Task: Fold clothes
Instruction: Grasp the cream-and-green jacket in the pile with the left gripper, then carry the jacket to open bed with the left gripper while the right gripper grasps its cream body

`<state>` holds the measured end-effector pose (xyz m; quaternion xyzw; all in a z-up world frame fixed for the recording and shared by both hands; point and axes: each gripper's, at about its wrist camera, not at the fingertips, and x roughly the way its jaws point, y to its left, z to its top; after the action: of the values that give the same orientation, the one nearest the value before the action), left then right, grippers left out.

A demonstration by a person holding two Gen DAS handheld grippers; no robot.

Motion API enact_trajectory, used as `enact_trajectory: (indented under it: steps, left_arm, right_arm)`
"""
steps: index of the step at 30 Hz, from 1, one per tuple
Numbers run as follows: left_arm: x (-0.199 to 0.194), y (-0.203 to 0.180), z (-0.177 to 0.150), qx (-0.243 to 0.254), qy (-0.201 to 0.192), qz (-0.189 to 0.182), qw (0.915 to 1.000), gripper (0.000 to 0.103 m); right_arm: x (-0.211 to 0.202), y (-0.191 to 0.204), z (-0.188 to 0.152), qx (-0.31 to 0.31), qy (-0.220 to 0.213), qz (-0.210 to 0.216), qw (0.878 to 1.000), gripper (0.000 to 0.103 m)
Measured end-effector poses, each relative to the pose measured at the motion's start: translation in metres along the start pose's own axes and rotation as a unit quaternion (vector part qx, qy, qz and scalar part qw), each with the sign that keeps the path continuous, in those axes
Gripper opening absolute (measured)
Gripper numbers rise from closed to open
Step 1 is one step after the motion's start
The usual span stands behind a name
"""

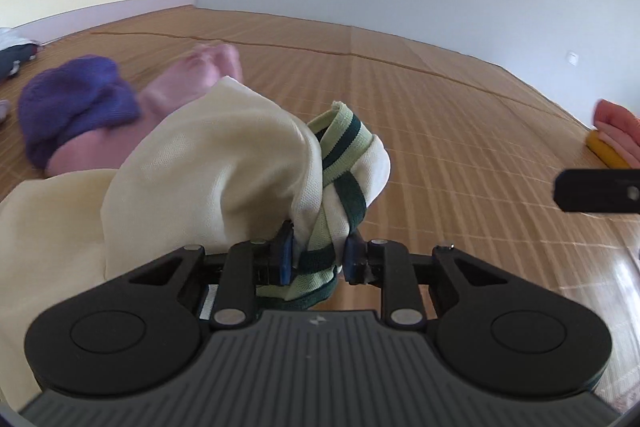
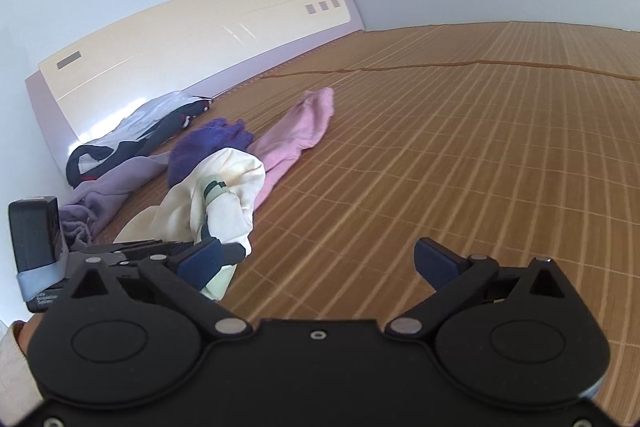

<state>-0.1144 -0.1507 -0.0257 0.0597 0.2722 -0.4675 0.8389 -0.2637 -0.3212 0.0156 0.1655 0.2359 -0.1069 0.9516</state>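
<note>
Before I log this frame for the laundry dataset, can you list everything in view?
Cream garment: one, cream with green-striped cuff, lifted over the mat, cuff between the left jaws.
Purple garment: one, purple, behind the cream one.
Pink garment: one, pink, flat on the mat.
Lilac garment: one, near the headboard.
White and dark clothes: pile against the headboard.
Folded stack: salmon on yellow, right edge.
Bamboo mat: brown.
Headboard: cream.
Left gripper: shut on cuff.
Right gripper: open.

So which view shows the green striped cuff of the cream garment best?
The left wrist view: the striped cuff fills the centre, pinched between the left tongs, with its dark green bands sharp. The right wrist view shows the same cuff only small and far off, above the open right tongs.
</note>
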Motion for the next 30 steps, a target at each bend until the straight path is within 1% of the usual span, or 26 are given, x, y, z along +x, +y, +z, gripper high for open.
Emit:
enact_trajectory:
  steps: [3, 6, 7, 11, 15, 17, 19, 21, 22, 23, 24, 26, 27, 28, 30]
  left_arm:
    - [0.009, -0.053, -0.006, 0.041, 0.013, -0.067, 0.9968, 0.028]
    - [0.019, -0.110, -0.010, 0.069, 0.026, -0.142, 0.9871, 0.028]
    - [0.021, -0.128, -0.011, 0.077, 0.028, -0.160, 0.9837, 0.028]
    - [0.026, -0.207, -0.022, 0.125, 0.039, -0.220, 0.9668, 0.028]
    - [0.024, -0.283, -0.043, 0.174, 0.048, -0.273, 0.9448, 0.028]
    - [0.021, -0.310, -0.055, 0.194, 0.048, -0.289, 0.9363, 0.028]
    - [0.016, -0.328, -0.068, 0.209, 0.051, -0.294, 0.9313, 0.031]
    - [0.009, -0.335, -0.081, 0.222, 0.048, -0.290, 0.9297, 0.035]
    - [0.005, -0.337, -0.086, 0.233, 0.047, -0.286, 0.9281, 0.039]
    - [0.001, -0.339, -0.089, 0.244, 0.048, -0.285, 0.9259, 0.041]
    - [-0.003, -0.339, -0.091, 0.251, 0.048, -0.285, 0.9240, 0.045]
    - [-0.012, -0.339, -0.095, 0.265, 0.048, -0.284, 0.9201, 0.053]
    - [-0.019, -0.338, -0.097, 0.271, 0.045, -0.285, 0.9182, 0.062]
    - [-0.026, -0.335, -0.098, 0.277, 0.043, -0.287, 0.9161, 0.065]
    - [-0.030, -0.332, -0.100, 0.291, 0.042, -0.290, 0.9110, 0.065]
  right_arm:
    - [-0.030, -0.037, -0.008, 0.003, -0.005, -0.049, 0.999, 0.102]
    - [-0.058, -0.073, -0.015, 0.009, -0.004, -0.092, 0.996, 0.102]
    - [-0.068, -0.084, -0.017, 0.008, -0.003, -0.108, 0.994, 0.102]
    - [-0.107, -0.122, -0.031, -0.006, -0.003, -0.163, 0.987, 0.102]
    - [-0.146, -0.158, -0.043, 0.006, -0.009, -0.195, 0.981, 0.102]
    - [-0.163, -0.180, -0.052, 0.014, -0.025, -0.202, 0.979, 0.102]
    - [-0.184, -0.194, -0.067, 0.024, -0.064, -0.188, 0.980, 0.102]
    - [-0.202, -0.213, -0.086, 0.052, -0.113, -0.165, 0.978, 0.102]
    - [-0.204, -0.223, -0.090, 0.082, -0.106, -0.153, 0.979, 0.102]
    - [-0.203, -0.230, -0.091, 0.108, -0.085, -0.138, 0.981, 0.101]
    - [-0.203, -0.234, -0.092, 0.118, -0.078, -0.123, 0.982, 0.098]
    - [-0.207, -0.231, -0.094, 0.112, -0.082, -0.093, 0.986, 0.098]
    - [-0.216, -0.232, -0.094, 0.113, -0.082, -0.069, 0.988, 0.097]
    - [-0.216, -0.229, -0.093, 0.114, -0.085, -0.044, 0.989, 0.095]
    - [-0.215, -0.220, -0.091, 0.109, -0.090, 0.005, 0.990, 0.094]
